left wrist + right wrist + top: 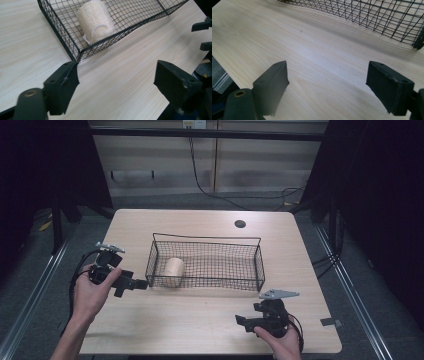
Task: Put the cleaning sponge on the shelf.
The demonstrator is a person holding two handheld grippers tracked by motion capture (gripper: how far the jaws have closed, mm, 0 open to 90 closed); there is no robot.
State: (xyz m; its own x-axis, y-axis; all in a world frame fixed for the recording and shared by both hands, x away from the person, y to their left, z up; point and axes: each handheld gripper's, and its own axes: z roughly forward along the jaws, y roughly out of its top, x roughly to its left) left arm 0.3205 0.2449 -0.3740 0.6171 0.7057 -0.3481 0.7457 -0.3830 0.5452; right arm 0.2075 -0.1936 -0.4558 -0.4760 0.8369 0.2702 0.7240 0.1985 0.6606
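A black wire basket (205, 239) stands in the middle of the wooden table (200, 320). A beige, rough-textured roll (175, 268) with a white string loop lies on its side in the basket's left end. My left gripper (136, 285) hovers just off the basket's near left corner, open and empty. In the left gripper view the roll (96, 20) lies behind the mesh wall (62, 32), beyond the left gripper (116, 82). My right gripper (243, 322) is held near the front right of the table, open with nothing between its jaws. The right gripper view looks past the right gripper (327, 82) toward the basket (374, 15).
A round cable hole (240, 224) sits near the table's far edge. A grey tab (331, 322) sticks out at the front right edge. Bare wood lies between the basket and the front edge. Cables run along the floor behind.
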